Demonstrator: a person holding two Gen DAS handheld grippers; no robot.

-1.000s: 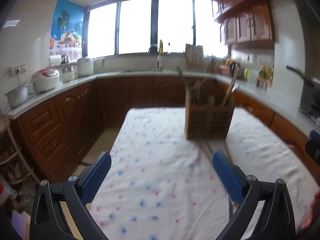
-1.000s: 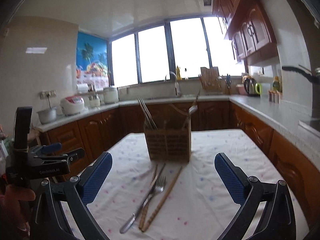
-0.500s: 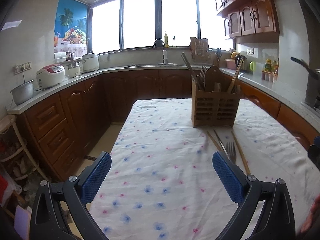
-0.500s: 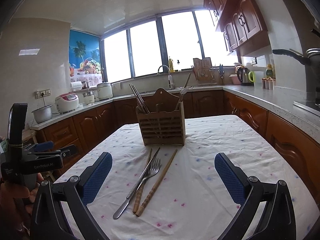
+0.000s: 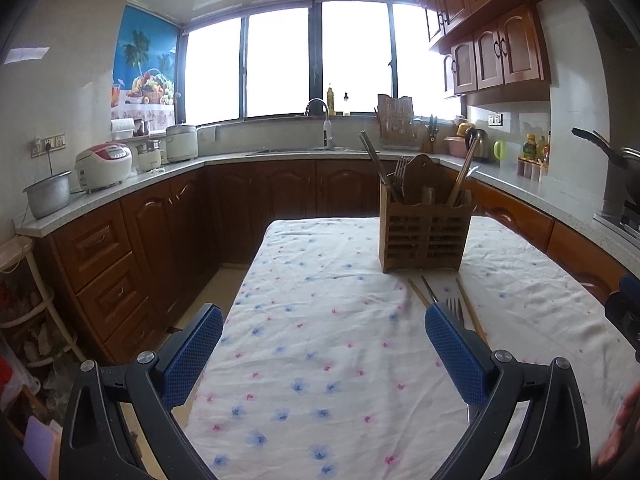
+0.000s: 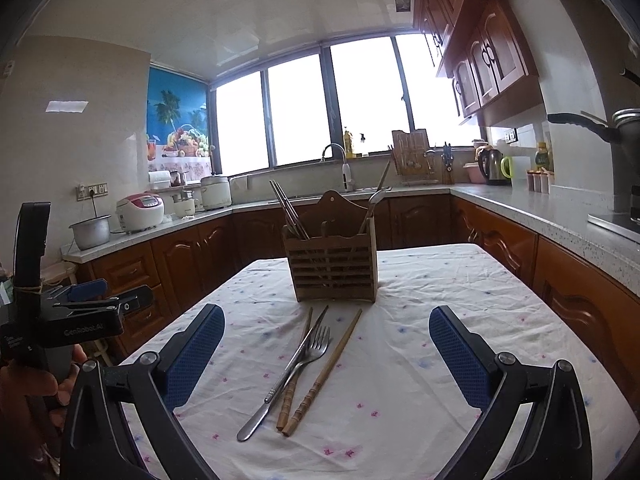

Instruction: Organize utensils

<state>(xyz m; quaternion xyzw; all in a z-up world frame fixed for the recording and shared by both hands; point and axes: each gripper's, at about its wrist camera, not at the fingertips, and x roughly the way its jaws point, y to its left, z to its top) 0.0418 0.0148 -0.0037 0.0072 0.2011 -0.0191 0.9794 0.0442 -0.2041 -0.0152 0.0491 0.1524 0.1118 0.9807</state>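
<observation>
A slatted wooden utensil holder point(image 6: 333, 268) stands upright on the floral tablecloth point(image 6: 420, 344), with chopsticks and a spoon sticking out of it. In front of it lie a metal fork point(image 6: 298, 368), a metal chopstick and two bamboo chopsticks point(image 6: 326, 372). My right gripper point(image 6: 326, 354) hovers open above them, empty. In the left wrist view the holder point(image 5: 425, 236) is far right, and the fork tines point(image 5: 454, 306) peek past my right finger. My left gripper point(image 5: 323, 350) is open over bare cloth.
Brown kitchen cabinets and a grey counter point(image 6: 540, 208) wrap around the table. Rice cookers point(image 5: 105, 166) and a pot stand at left, a kettle point(image 6: 492, 166) at right. The other handheld gripper point(image 6: 76, 312) and a hand show at the left edge.
Both grippers have drawn back and steadied, so the table and holder sit lower and sharper in view. Both stay open; the utensils have not moved.
</observation>
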